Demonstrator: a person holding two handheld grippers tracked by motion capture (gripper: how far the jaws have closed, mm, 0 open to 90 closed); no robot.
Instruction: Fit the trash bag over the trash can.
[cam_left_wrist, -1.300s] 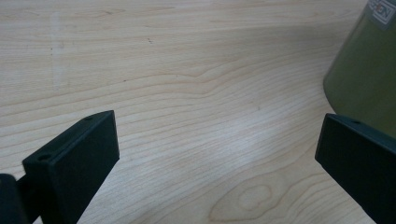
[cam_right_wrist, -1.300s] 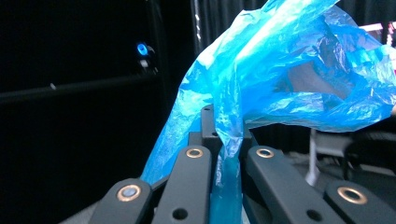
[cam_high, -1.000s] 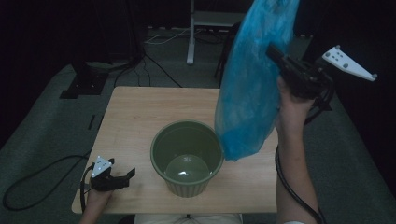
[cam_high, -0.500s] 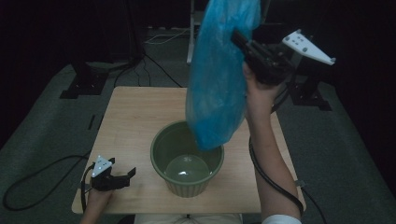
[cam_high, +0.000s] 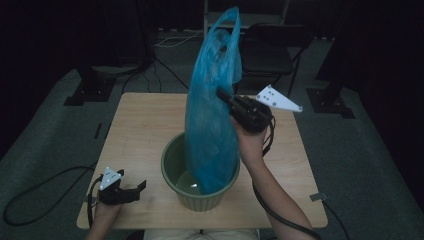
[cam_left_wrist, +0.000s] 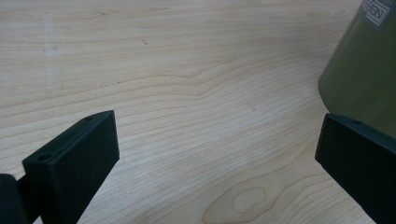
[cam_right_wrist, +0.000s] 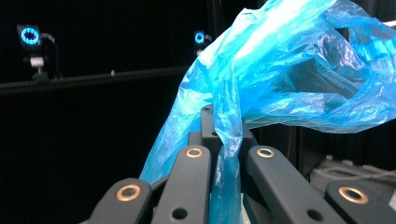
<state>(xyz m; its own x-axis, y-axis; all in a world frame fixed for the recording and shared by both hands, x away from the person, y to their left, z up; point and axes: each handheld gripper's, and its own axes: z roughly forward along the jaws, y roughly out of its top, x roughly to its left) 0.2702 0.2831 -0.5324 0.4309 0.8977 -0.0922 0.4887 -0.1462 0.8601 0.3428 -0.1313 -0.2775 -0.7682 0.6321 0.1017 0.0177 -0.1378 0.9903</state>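
my right gripper (cam_high: 223, 96) is clenched on a thin, crinkled blue plastic bag (cam_high: 210, 125), holding it upright with its bottom end hanging inside the round green plastic pot (cam_high: 200, 199) on the light wooden surface (cam_high: 140, 130). my left gripper (cam_high: 139, 187) rests released on the surface, near the pot's left side, grasping nothing.

1. The high view looked forward and down over my table (cam_high: 140, 125) from above.
2. My left gripper's camera skimmed the tabletop closely, sharing the green pot (cam_left_wrist: 364, 70) at frame right.
3. My right gripper's camera faced outward, close behind the blue bag (cam_right_wrist: 280, 70).
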